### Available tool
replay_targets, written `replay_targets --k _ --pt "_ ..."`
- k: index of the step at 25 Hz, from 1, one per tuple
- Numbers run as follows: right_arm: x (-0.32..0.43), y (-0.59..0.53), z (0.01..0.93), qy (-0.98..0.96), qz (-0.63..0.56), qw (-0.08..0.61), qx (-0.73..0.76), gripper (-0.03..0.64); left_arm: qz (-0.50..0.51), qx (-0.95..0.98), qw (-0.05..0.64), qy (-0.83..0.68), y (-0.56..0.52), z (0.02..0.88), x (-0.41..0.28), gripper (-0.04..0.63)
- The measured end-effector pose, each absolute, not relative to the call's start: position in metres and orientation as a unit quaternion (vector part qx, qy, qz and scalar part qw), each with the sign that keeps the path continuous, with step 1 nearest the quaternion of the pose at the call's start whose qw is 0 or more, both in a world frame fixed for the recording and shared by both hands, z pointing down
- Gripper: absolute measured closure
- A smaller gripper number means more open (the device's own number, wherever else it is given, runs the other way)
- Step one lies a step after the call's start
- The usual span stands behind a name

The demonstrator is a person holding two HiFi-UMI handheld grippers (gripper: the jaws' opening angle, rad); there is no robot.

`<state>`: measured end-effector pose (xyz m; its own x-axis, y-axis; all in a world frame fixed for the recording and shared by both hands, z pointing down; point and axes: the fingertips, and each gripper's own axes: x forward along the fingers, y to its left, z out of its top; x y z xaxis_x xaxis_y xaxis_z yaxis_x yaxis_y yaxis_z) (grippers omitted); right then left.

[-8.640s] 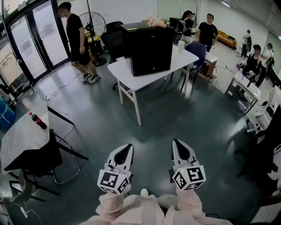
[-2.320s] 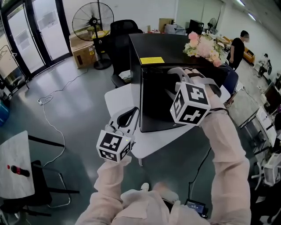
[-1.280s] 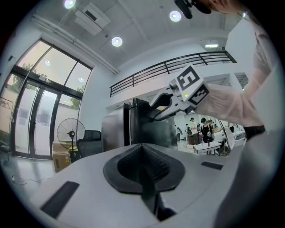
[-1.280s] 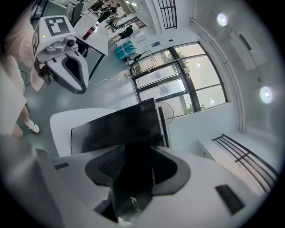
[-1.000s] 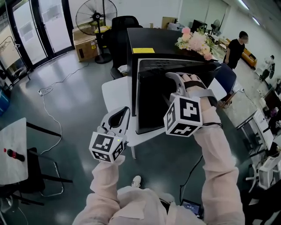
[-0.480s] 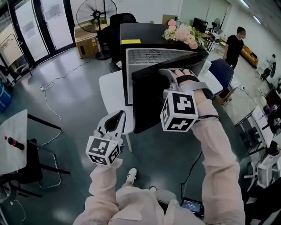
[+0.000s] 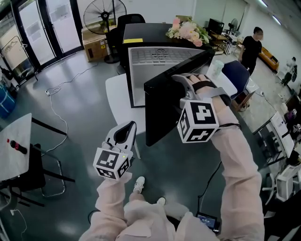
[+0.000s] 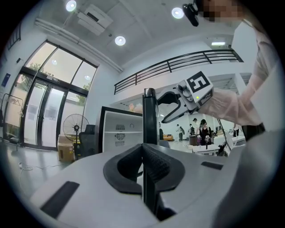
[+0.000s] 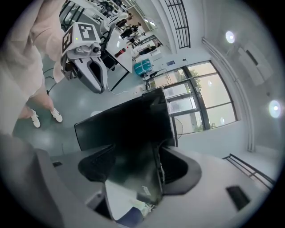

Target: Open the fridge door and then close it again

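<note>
A black mini fridge stands on a white table. Its door is swung wide, baring the white inside. My right gripper straddles the door's top edge. Its jaws have just been opening, with the door's edge between them and the pads loose on it. My left gripper hangs in the air left of the door, shut and empty. The left gripper view looks along the door's thin edge to the right gripper.
Flowers lie on the fridge top. A blue chair and a cup sit behind the door. A fan, a box and a black chair stand beyond. A bottle lies on the left table. A person stands at back right.
I have come up to the fridge and my right gripper has taken the door's top edge. Over the last second the door has swung further out and both grippers have drawn back with it.
</note>
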<state>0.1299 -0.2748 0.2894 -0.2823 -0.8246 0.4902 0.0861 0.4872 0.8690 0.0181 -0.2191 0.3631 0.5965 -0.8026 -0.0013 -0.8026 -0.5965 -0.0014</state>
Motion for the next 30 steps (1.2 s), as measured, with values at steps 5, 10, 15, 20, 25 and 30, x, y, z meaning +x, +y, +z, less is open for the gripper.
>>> replay_targets --k 5,10,15,20,25,30 --pt "0.143 -0.257 0.289 -0.679 -0.432 0.532 0.263 0.299 -0.007 -0.895 0.004 0.446 -0.204 0.365 0.029 0.583" --pt "0.168 -0.242 0.297 -0.679 -0.436 0.529 0.262 0.296 -0.007 -0.899 0.004 0.438 -0.190 0.373 0.055 0.584" --pt "0.185 -0.227 0.299 -0.677 -0.434 0.532 0.264 0.296 -0.008 -0.905 0.005 0.426 -0.180 0.375 0.071 0.583" --pt "0.202 -0.217 0.299 -0.674 -0.432 0.536 0.267 0.295 -0.006 -0.912 0.009 0.410 -0.173 0.373 0.087 0.583" --pt "0.220 -0.205 0.299 -0.673 -0.430 0.536 0.273 0.295 -0.005 -0.917 0.010 0.398 -0.168 0.372 0.101 0.583" --pt "0.238 -0.195 0.301 -0.662 -0.430 0.550 0.272 0.287 -0.003 -0.924 0.012 0.382 -0.162 0.371 0.119 0.583"
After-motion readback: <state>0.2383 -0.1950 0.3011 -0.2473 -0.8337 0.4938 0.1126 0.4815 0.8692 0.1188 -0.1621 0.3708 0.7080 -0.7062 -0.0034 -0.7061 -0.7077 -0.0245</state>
